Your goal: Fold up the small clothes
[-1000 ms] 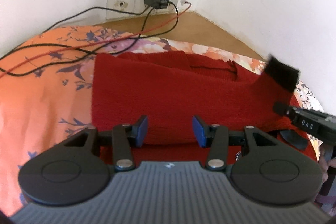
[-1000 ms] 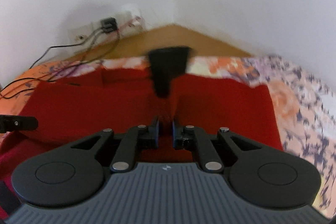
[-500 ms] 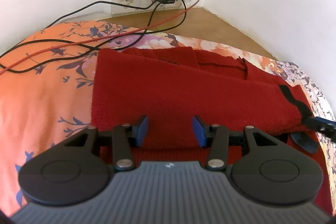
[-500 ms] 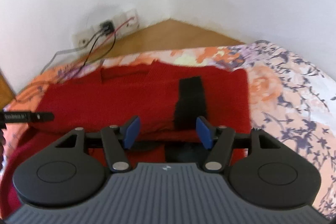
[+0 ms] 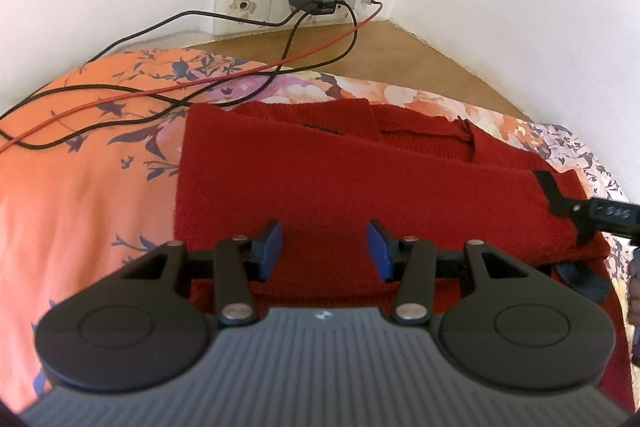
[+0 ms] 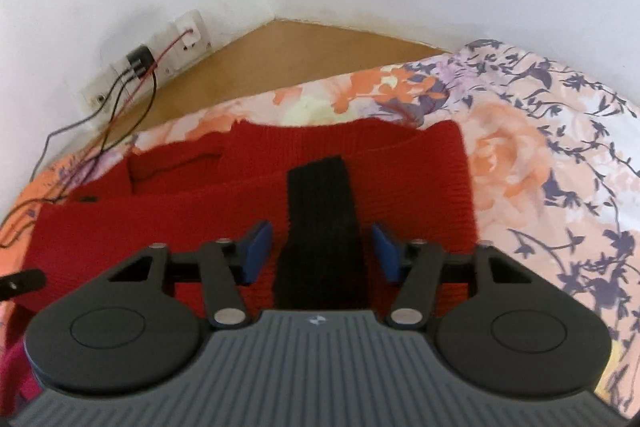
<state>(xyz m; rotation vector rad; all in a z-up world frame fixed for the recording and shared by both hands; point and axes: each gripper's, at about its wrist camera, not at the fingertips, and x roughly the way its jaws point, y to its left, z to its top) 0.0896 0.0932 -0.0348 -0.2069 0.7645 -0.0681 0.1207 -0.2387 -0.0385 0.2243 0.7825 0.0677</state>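
Both hand-held grippers spread wide over a part-folded red knit on the bed.

Left hand-held gripper (image 5: 324,249) and right hand-held gripper (image 6: 322,253) hold nothing. The red sweater (image 5: 320,183), a thick ribbed knit, lies near the bed's (image 5: 80,179) far edge on the floral cover, one sleeve laid across the body, its black cuff (image 6: 320,211) lying between the right one's blue pads. By my reading, sleeves are in; the body folds are yet to be made.
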